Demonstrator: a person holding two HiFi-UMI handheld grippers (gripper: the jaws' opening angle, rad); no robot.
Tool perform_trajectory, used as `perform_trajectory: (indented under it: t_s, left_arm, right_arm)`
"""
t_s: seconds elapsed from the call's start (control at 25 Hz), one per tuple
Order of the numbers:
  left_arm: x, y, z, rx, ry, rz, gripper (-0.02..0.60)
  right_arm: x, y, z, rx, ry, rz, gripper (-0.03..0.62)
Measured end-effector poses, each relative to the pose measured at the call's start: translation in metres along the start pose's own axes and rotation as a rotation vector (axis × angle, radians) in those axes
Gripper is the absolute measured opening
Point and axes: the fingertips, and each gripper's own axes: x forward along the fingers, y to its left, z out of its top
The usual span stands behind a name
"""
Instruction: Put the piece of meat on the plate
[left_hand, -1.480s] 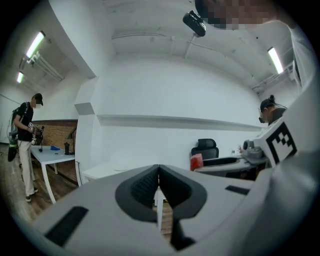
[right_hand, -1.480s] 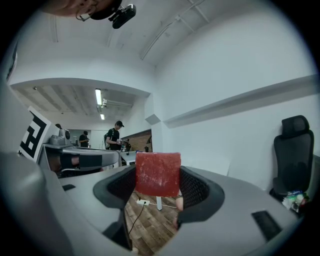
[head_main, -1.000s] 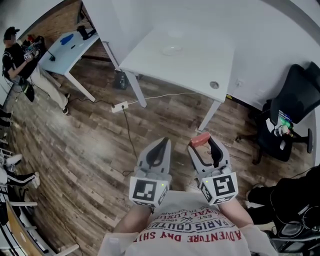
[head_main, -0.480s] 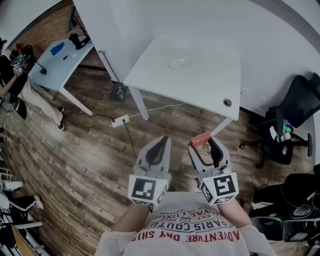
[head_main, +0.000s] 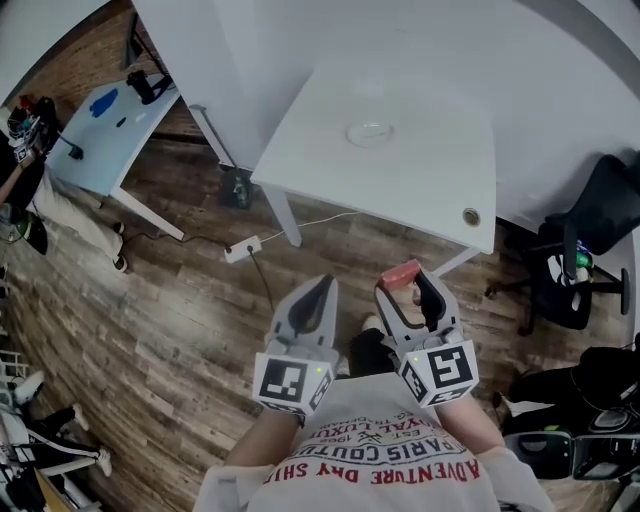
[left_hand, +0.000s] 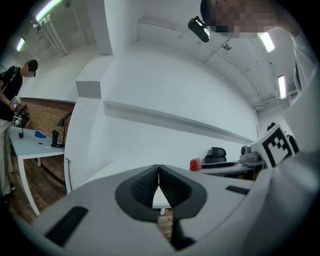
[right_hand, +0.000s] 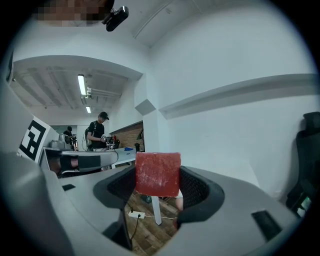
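1. The wooden floor (head_main: 180, 300) is seen under both grippers. They are held low and close to the person (head_main: 380, 460), so the worktop is judged as not yet reached.
2. The white worktop (head_main: 400, 190) stands ahead, well apart from the jaws. The plate is carried by it, so it is the place to which the load has to be brought.
3. The right gripper (head_main: 405, 288) is pointed forward. Its jaws are pinched on the piece of meat, probably so that it is not dropped on the way.
4. The left gripper (head_main: 322, 290) is held just beside it, with the jaws pressed together on nothing. No part in the carrying seems to be needed from it.
5. The plate (head_main: 369, 132), pale and round, lies near the middle of the worktop. Nothing is seen on it.
6. The piece of meat (right_hand: 158, 174), a flat red square, is gripped between the jaw tips, with its upper edge standing above them. It is over the floor, well apart from the plate.
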Motion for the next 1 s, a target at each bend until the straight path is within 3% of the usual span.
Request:
perform_trajectory:
  t_s: [0.4,0.64,1.0]
  left_arm:
    - [0.108,0.054,0.013,0.020,0.003,0.017,0.008]
    - [0.204,0.080,0.033,0.030,0.007,0.031,0.008]
    - [0.329,0.103,0.035,0.013,0.053,0.023,0.008]
  right_arm:
    - [0.108,-0.066,0.017,0.020,-0.009,0.026,0.279]
    - [0.180,-0.129,0.045,0.012,-0.016,0.060,0.279]
    - [0.269,-0.223,0.057,0.022,0.034,0.059,0.279]
